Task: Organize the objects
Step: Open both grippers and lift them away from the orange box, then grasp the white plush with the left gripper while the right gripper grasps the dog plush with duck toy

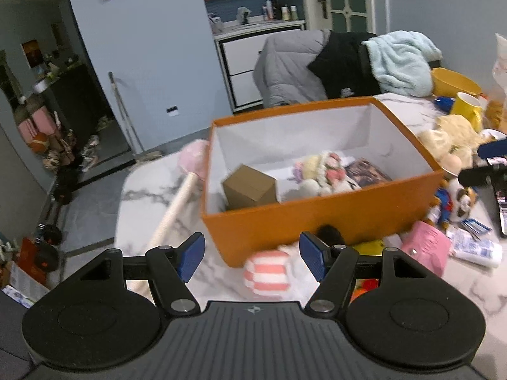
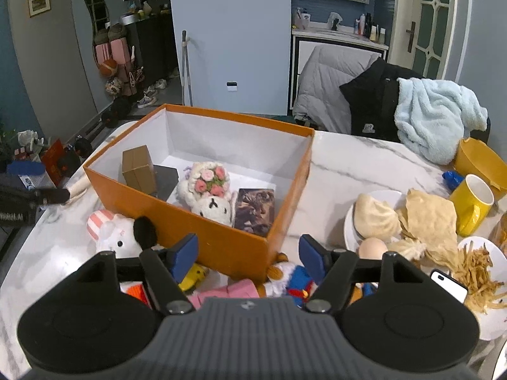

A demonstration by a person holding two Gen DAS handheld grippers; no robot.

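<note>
From my left wrist, my left gripper [image 1: 252, 255] hangs open and empty over a blurred striped plush [image 1: 267, 270] before the orange box [image 1: 317, 218] on the counter [image 1: 142, 190]; only this view shows the pink mallet [image 1: 190, 171]. From my right wrist, my right gripper [image 2: 248, 253] is open too, and here alone I see plates of food [image 2: 408, 218], while toys beneath it stay half hidden.

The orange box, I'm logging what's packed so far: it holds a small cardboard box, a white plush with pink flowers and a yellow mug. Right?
Not quite. The yellow mug stands on the table outside the orange box, as the right wrist view shows. Inside are the small cardboard box, the white plush with pink flowers and a dark picture card.
</note>
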